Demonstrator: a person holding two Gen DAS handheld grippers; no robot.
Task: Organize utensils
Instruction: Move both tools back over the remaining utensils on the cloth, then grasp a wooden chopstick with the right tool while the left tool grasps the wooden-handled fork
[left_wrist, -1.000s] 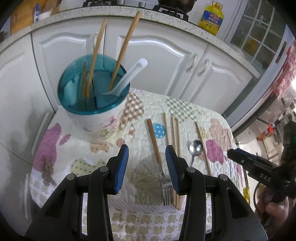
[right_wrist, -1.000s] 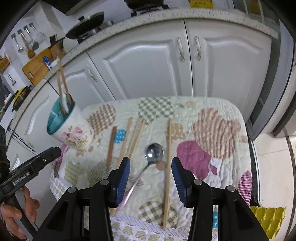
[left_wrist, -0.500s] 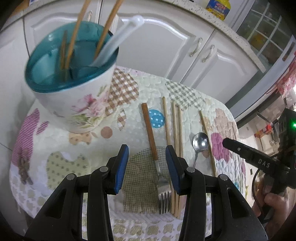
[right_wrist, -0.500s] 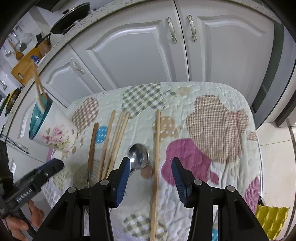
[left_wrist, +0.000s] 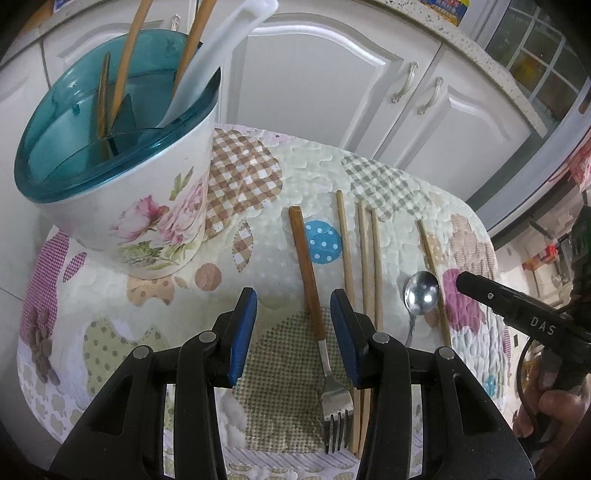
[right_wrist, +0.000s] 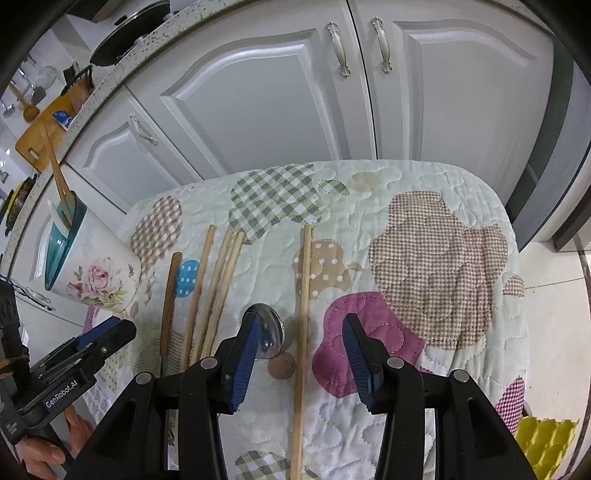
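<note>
1. A patchwork quilted cloth (left_wrist: 258, 229) covers a small table in front of white cabinet doors (right_wrist: 266, 92).
2. Upper left of the left wrist view: a floral holder cup (left_wrist: 147, 206) with a teal rim stands on the cloth. It holds wooden chopsticks and a white plastic spoon (left_wrist: 218, 55).
3. Lower centre of that view: the left gripper (left_wrist: 293, 306) is open, its blue pads apart and holding nothing. The brown-handled fork (left_wrist: 314, 306) lies on the cloth between the pads, tines toward the camera.
4. Just right of the fork lie three chopsticks (left_wrist: 364, 258) side by side, then a metal spoon (left_wrist: 421, 291), then a single chopstick (left_wrist: 430, 258).
5. Lower centre of the right wrist view: the right gripper (right_wrist: 299, 332) is also open and empty. The single chopstick (right_wrist: 304, 295) runs between its pads, and the metal spoon's bowl (right_wrist: 271, 325) sits beside the left-hand pad.
6. Each view shows the other gripper at its edge, with a person's hand (right_wrist: 44, 446) below it.
</note>
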